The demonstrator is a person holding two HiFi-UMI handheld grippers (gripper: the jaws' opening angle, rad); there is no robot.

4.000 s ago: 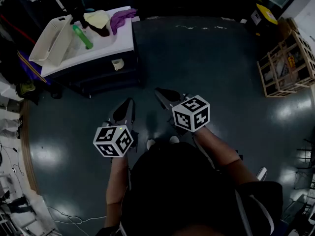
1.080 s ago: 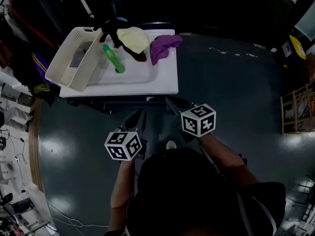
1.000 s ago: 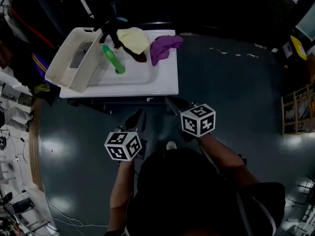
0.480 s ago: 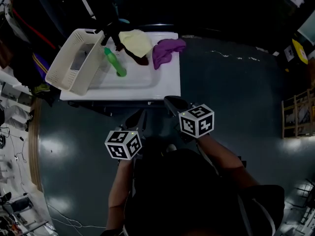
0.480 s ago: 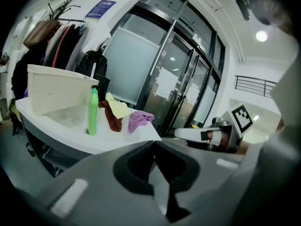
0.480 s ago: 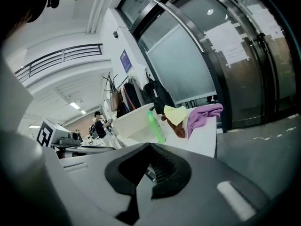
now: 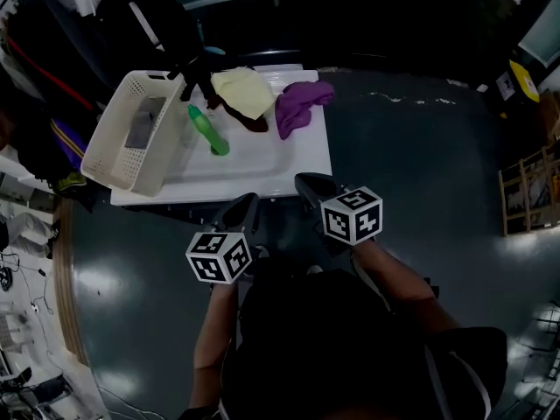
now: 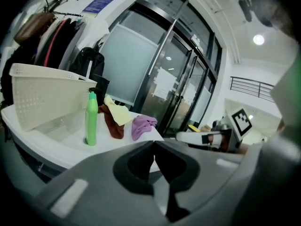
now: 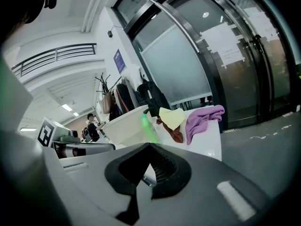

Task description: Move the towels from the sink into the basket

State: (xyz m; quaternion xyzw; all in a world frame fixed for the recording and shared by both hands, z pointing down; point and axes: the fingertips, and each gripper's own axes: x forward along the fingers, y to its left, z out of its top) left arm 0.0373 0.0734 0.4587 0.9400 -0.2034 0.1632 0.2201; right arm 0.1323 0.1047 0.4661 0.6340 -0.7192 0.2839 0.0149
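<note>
**A:** Where are the towels?

**B:** On the white sink. A pale yellow towel is draped over a dark red towel at its far edge, and a crumpled purple towel lies at its far right corner.

**A:** And the basket?

**B:** The basket is white and perforated, at the sink's left end, with a green bottle beside it.

**A:** And the grippers?

**B:** The left gripper and right gripper hang near the sink's front edge — jaws closed, holding nothing.

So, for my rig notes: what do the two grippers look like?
The left gripper and right gripper match: dark tapered jaws on grey bodies, each topped by a white cube with black square markers. The person wears a dark top.
</note>
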